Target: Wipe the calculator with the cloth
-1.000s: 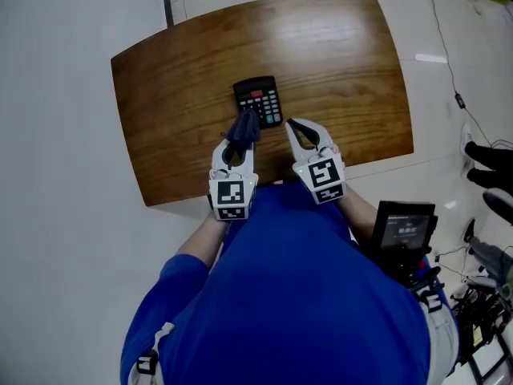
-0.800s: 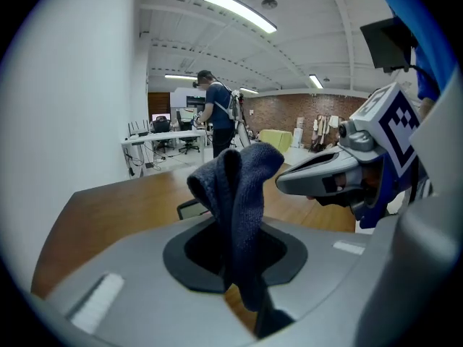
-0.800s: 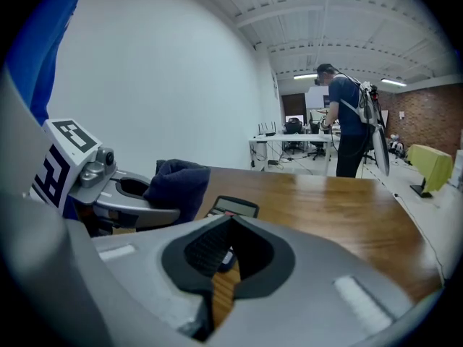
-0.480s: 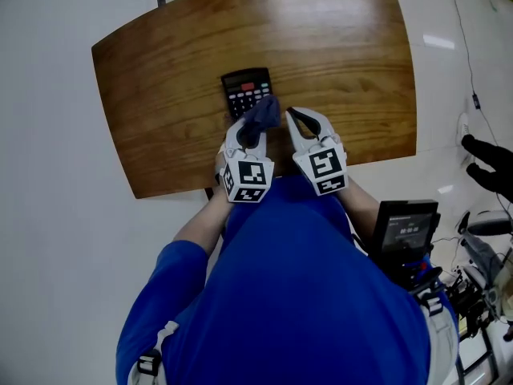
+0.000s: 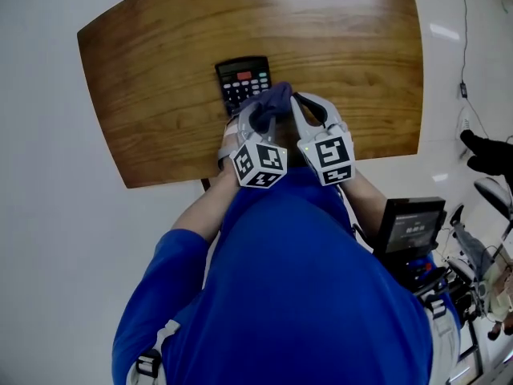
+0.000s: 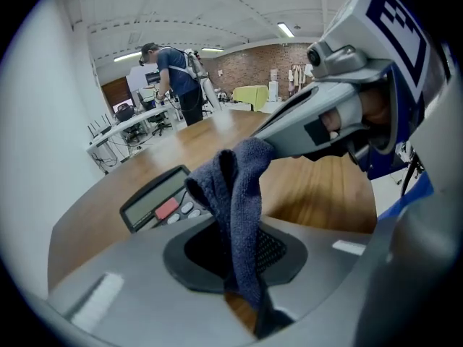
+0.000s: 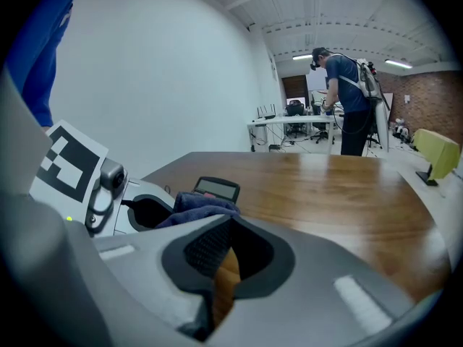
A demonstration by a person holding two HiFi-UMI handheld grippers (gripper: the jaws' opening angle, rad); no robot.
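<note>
A black calculator [image 5: 243,83] lies flat on the wooden table [image 5: 160,70], near its front edge. My left gripper [image 5: 267,119] is shut on a dark blue cloth [image 5: 270,103], which bunches up out of its jaws just right of the calculator's near end. In the left gripper view the cloth [image 6: 237,201] stands up between the jaws, with the calculator [image 6: 155,199] behind it and the right gripper's tip [image 6: 289,129] touching the cloth's top. My right gripper [image 5: 300,107] is shut and holds nothing. The right gripper view shows the cloth [image 7: 201,207] and calculator [image 7: 215,189] at its left.
The table's front edge [image 5: 369,147] runs just under both grippers, and bare wood spreads beyond and to the right. A black screened device [image 5: 413,229] hangs by my right hip. Dark shoes [image 5: 487,152] stand on the floor at right. A person [image 7: 351,96] stands by far desks.
The left gripper has carried the cloth to the right and tilted it towards the right gripper, whose tip now meets the cloth. The cloth sits lower, closer to the calculator.
</note>
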